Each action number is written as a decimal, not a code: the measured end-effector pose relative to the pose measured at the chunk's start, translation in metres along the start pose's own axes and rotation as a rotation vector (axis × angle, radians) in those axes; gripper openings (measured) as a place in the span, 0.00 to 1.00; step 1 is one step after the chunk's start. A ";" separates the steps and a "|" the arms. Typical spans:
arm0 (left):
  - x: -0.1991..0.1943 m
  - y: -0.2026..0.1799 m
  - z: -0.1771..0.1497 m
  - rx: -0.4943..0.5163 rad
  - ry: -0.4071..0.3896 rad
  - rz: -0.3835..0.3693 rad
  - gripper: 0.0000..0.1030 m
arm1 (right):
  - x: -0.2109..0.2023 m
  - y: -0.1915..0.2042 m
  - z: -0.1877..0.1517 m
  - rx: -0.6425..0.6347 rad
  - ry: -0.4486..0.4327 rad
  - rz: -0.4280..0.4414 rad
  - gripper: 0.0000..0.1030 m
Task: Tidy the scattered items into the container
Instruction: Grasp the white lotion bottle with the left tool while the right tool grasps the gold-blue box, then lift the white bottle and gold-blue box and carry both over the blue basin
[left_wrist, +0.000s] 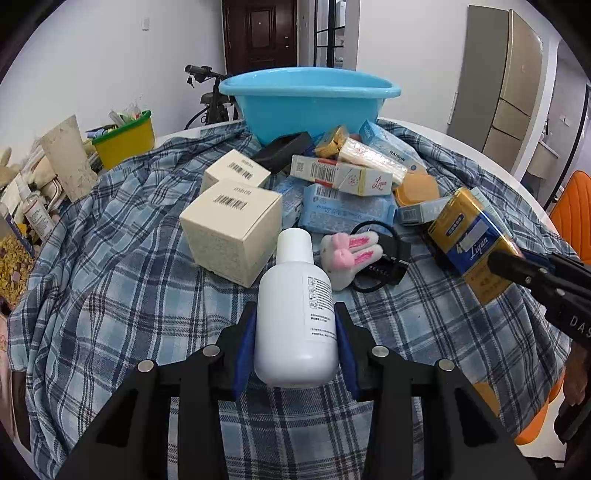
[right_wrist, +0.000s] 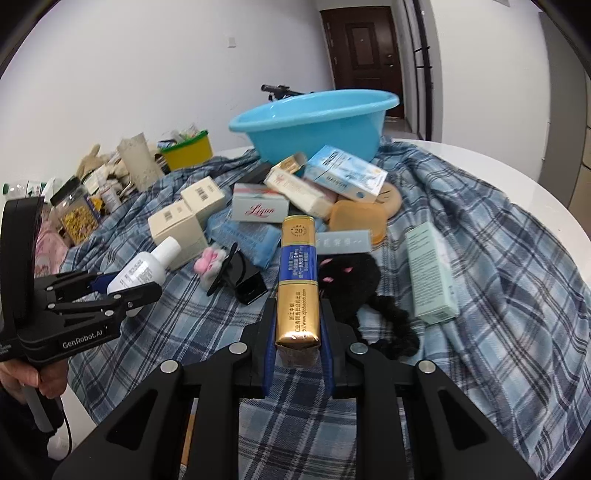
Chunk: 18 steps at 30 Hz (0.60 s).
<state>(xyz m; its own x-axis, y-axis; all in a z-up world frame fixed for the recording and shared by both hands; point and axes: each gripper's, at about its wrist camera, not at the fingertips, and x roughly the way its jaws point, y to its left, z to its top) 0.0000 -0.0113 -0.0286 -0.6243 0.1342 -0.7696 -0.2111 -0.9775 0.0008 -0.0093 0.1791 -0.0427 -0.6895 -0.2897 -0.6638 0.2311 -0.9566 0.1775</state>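
Left gripper (left_wrist: 295, 325) — jaws clamped on the white bottle (left_wrist: 295, 314), cap pointing toward the pile. Right gripper (right_wrist: 297, 321) — jaws clamped on the gold-and-blue carton (right_wrist: 298, 280), its long side running forward along the fingers. Blue basin (left_wrist: 306, 99) stands at the far side of the plaid cloth (left_wrist: 110, 277), behind the heap of boxes and packets. Both held items are short of it.
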 end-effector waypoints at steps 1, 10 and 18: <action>-0.001 -0.001 0.002 -0.001 -0.007 0.001 0.41 | -0.002 0.000 0.001 0.001 -0.010 -0.006 0.18; -0.026 -0.013 0.024 -0.005 -0.126 0.024 0.41 | -0.028 0.008 0.019 -0.013 -0.136 -0.050 0.18; -0.055 -0.026 0.039 -0.001 -0.266 0.060 0.41 | -0.065 0.020 0.035 -0.045 -0.281 -0.095 0.18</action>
<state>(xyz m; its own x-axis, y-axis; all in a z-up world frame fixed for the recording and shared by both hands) 0.0104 0.0134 0.0386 -0.8114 0.1137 -0.5733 -0.1671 -0.9851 0.0412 0.0165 0.1775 0.0294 -0.8709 -0.2024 -0.4478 0.1826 -0.9793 0.0875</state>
